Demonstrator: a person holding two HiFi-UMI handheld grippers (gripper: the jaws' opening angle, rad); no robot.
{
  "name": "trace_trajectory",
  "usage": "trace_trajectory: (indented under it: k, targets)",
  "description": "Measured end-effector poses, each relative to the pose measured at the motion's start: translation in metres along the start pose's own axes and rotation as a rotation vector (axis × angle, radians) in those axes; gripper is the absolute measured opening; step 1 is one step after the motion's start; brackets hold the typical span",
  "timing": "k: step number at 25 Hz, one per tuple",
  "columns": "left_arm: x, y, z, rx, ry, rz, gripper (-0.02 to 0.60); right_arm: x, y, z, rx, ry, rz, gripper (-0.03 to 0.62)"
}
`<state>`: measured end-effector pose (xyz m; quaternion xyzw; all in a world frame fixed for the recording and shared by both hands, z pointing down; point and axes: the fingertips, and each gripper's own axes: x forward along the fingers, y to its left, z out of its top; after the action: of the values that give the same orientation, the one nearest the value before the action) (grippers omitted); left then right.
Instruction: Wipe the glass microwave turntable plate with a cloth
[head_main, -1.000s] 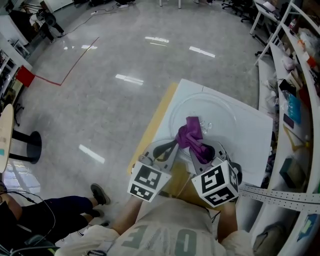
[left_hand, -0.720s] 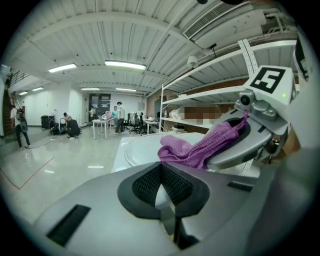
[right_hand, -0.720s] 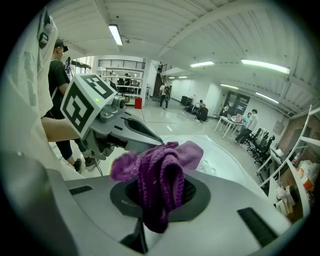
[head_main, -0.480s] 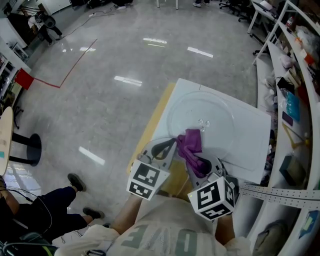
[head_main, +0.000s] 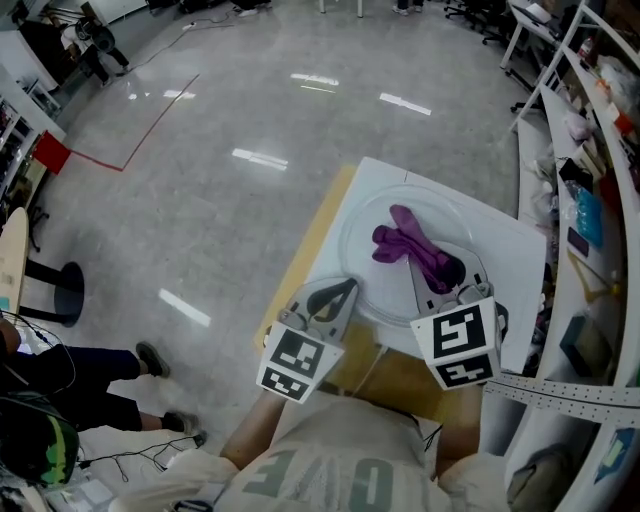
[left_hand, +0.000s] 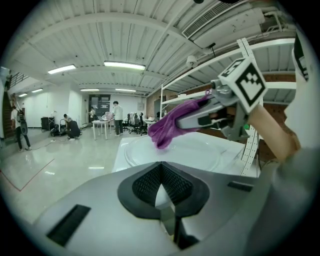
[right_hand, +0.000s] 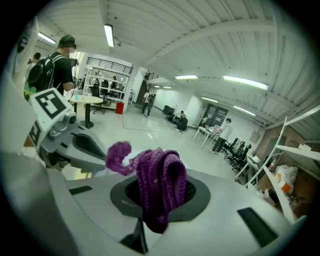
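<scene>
The round glass turntable plate (head_main: 372, 275) lies flat on a white tabletop (head_main: 500, 260). My right gripper (head_main: 441, 268) is shut on a purple knitted cloth (head_main: 408, 243), which trails across the plate's middle. In the right gripper view the cloth (right_hand: 159, 186) bunches between the jaws and curls up to the left. My left gripper (head_main: 343, 287) rests at the plate's near left rim, shut, with nothing in it. The left gripper view shows the plate (left_hand: 195, 150) ahead and the cloth (left_hand: 166, 128) hanging from the right gripper (left_hand: 176, 121) over it.
White shelving (head_main: 590, 150) loaded with several items runs along the right side. A wooden board (head_main: 312, 240) edges the tabletop's left side. A perforated metal strip (head_main: 560, 392) crosses at lower right. Shiny floor lies to the left, with a person's foot (head_main: 148, 356) nearby.
My right gripper has carried the cloth forward and to the right, from the plate's near rim to its middle. The left gripper has stayed in place.
</scene>
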<state>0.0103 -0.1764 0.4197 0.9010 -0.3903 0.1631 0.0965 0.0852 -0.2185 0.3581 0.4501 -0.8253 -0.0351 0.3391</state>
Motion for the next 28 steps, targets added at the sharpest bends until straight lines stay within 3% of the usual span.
trace_trajectory:
  k: [9,18,28]
  targets:
    - [0.0,0.0,0.0,-0.003,0.0,-0.001,0.002,0.079,-0.052,-0.007,-0.085,0.109,-0.078,0.061]
    - [-0.002,0.002,0.001,-0.007,0.002,0.007,0.002,0.072,-0.027,-0.016,-0.111,0.154,0.003,0.061]
    - [-0.002,0.001,-0.001,0.005,0.005,0.007,0.002,0.007,0.038,-0.036,-0.131,0.146,0.131,0.061]
